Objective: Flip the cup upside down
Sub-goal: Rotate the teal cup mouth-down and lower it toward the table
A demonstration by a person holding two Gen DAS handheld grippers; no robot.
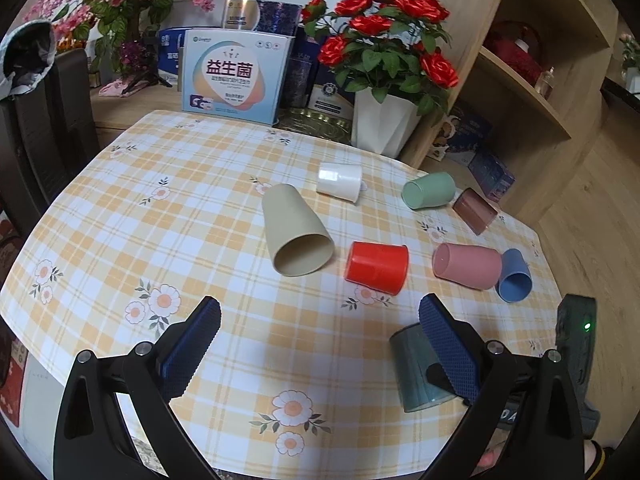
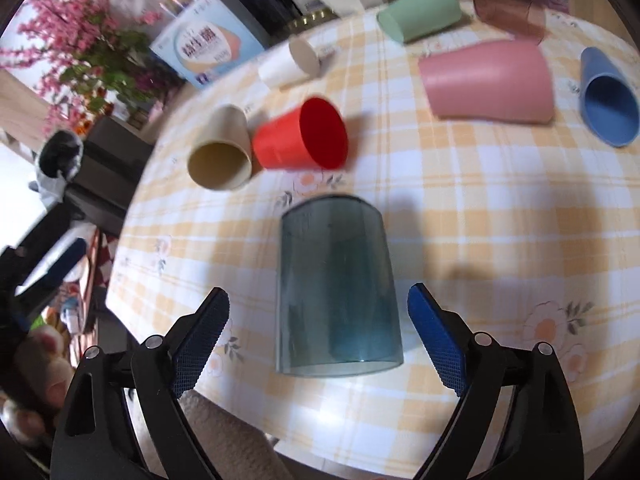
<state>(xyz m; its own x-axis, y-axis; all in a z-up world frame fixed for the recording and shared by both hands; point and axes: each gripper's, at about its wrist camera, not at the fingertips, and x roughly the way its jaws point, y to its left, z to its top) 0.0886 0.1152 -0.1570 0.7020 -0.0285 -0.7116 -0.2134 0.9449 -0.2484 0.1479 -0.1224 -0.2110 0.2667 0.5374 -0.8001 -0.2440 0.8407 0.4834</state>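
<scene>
A translucent teal cup (image 2: 338, 288) stands upside down near the table's front edge, between the fingers of my right gripper (image 2: 319, 316), which is open and not touching it. It also shows in the left wrist view (image 1: 416, 372), partly behind a finger. My left gripper (image 1: 320, 322) is open and empty above the tablecloth. Several cups lie on their sides: beige (image 1: 294, 230), red (image 1: 376, 266), white (image 1: 340, 181), green (image 1: 428, 190), brown (image 1: 475, 210), pink (image 1: 466, 266) and blue (image 1: 515, 276).
The table has a yellow checked cloth (image 1: 160, 216). A white pot of red roses (image 1: 384, 124), boxes (image 1: 236, 74) and a pink flower plant (image 1: 116, 4) stand at the back. A wooden shelf (image 1: 532, 80) is at the right, a dark chair (image 1: 48, 120) at the left.
</scene>
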